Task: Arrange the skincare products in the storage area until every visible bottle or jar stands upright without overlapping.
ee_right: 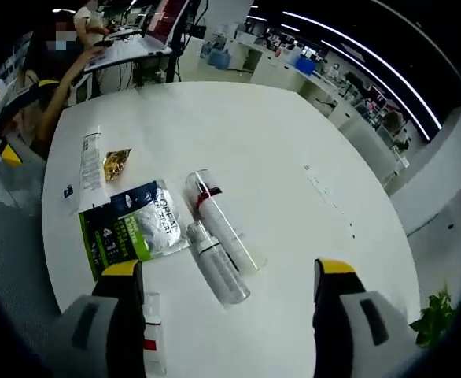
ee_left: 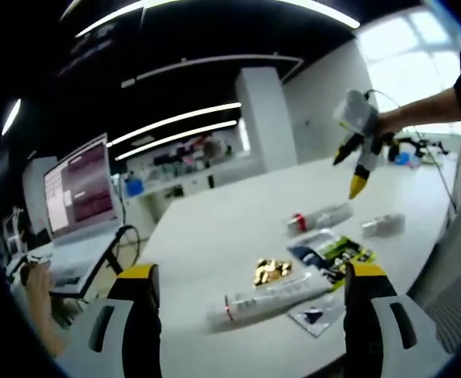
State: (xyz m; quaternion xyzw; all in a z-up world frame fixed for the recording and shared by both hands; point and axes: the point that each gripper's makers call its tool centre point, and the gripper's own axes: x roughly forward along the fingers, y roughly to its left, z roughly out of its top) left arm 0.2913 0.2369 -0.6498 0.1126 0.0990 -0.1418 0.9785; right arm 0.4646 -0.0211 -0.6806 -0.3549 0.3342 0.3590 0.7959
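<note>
Right gripper view: two bottles (ee_right: 215, 248) lying flat, both tools (ee_right: 229, 295) spread, empty.

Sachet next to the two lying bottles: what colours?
The sachet is silver, dark blue and bright green with white lettering. Clearest in the right gripper view.

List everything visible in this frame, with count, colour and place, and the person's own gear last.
Table: 1, white, under everything.
Clear bottles: 2, one with a red band, lying side by side at the table's middle.
Green-and-silver sachet: 1, flat beside the bottles.
White tube: 1, with a red stripe, lying flat.
Gold packet: 1, beyond the sachet.
Small clear bottle: 1, lying by the right jaw.
Laptop: 1, on a stand, pink screen.
Plant: 1, green, on the floor.
Left hand-held gripper: open, empty.
Right hand-held gripper: open, empty.
</note>
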